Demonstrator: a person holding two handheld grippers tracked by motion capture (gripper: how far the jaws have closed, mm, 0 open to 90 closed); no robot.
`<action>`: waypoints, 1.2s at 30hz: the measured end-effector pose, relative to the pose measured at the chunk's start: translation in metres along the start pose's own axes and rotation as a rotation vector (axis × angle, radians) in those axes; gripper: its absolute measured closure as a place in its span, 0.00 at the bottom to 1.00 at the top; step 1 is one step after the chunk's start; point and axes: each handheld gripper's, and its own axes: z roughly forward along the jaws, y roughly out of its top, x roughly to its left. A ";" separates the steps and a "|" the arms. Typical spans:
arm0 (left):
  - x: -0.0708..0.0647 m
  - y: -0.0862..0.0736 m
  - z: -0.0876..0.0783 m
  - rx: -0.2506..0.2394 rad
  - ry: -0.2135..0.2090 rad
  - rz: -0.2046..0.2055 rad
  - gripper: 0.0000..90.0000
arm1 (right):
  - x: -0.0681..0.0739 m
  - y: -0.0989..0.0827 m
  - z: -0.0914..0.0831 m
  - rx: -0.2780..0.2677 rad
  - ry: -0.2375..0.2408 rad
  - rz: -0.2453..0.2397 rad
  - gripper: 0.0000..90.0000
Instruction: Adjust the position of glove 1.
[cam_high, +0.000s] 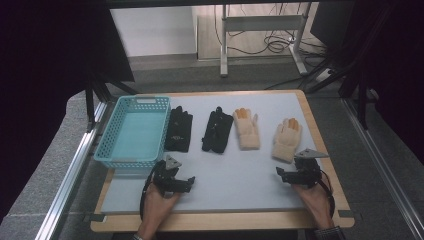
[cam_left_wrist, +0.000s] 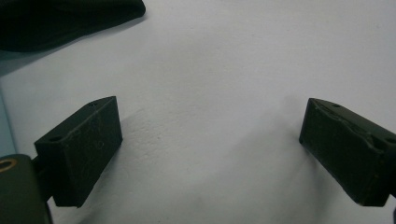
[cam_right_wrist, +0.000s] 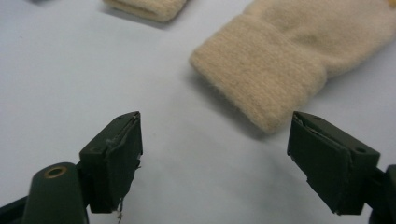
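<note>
Two black gloves (cam_high: 179, 129) (cam_high: 217, 130) and two cream knitted gloves with orange fingertips (cam_high: 246, 128) (cam_high: 287, 139) lie in a row on the pale mat. A light blue basket (cam_high: 111, 154) stands at the left. My left gripper (cam_high: 186, 182) rests low near the basket's front corner, jaws wide apart over bare mat (cam_left_wrist: 210, 140); a black glove's cuff (cam_left_wrist: 65, 21) shows far ahead. My right gripper (cam_high: 281, 173) sits just in front of the right cream glove. Its jaws are open, and the glove's ribbed cuff (cam_right_wrist: 261, 79) lies a little beyond them, untouched.
The mat lies on a wooden table (cam_high: 320, 130) whose edge runs close to the right gripper. The second cream glove's cuff (cam_right_wrist: 144, 7) shows at the top of the right gripper view. A desk frame with cables (cam_high: 260, 30) stands behind the table.
</note>
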 end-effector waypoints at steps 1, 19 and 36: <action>0.000 0.000 0.000 0.004 0.000 0.004 0.07 | 0.000 0.001 0.000 0.000 0.007 0.003 0.21; 0.000 0.000 0.000 0.000 0.000 -0.001 0.07 | 0.019 0.029 0.006 0.008 0.073 -0.038 0.24; 0.000 0.000 0.000 0.003 0.000 0.002 0.07 | 0.037 0.060 0.047 0.019 0.148 -0.057 0.27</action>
